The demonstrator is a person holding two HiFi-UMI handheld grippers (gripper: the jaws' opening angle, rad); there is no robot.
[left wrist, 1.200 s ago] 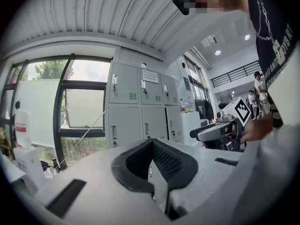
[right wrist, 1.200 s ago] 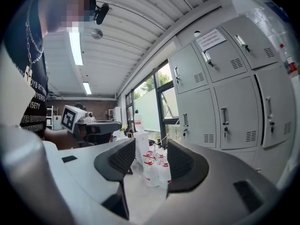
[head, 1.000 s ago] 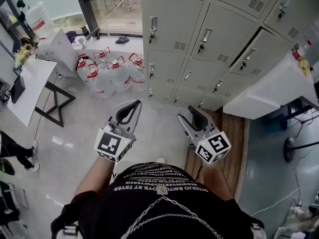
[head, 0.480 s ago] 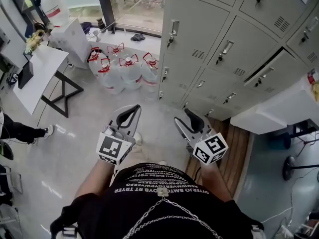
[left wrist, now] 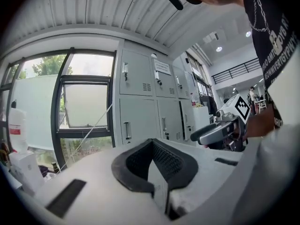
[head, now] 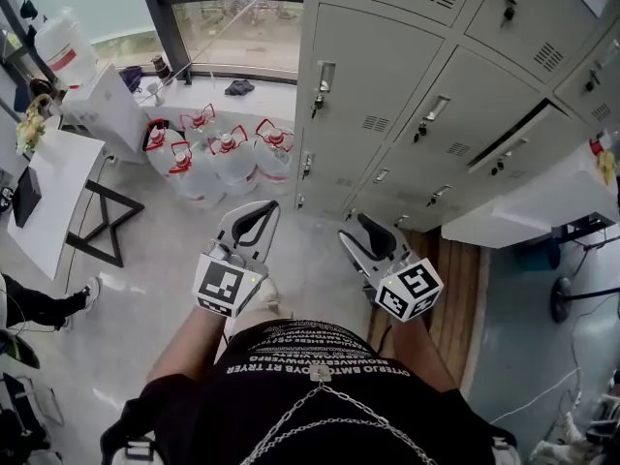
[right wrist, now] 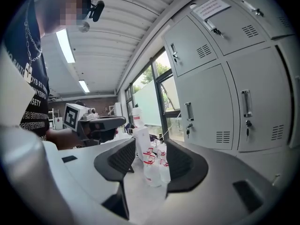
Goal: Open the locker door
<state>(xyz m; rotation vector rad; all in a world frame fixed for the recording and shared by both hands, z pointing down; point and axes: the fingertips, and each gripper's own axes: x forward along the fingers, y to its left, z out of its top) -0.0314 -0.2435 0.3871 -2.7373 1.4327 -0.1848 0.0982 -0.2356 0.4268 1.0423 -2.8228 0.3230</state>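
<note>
Close in front of the person's chest, two grippers are held out side by side. The left gripper (head: 258,208) has its jaws pressed together on nothing; the right gripper (head: 359,231) stands wide open and empty. Beyond them, water jugs (head: 225,153) cluster on the floor beside the grey lockers (head: 504,56). The locker door (head: 373,71) is shut, well apart from both grippers.

The shirt (head: 291,395) is black and short-sleeved with white lettering (upside down, lower centre), and a silver chain (head: 312,407) hangs over it. The left gripper (head: 260,209) and right gripper (head: 356,225) are pale grey, black-padded, each bearing a black-and-white marker cube.
</note>
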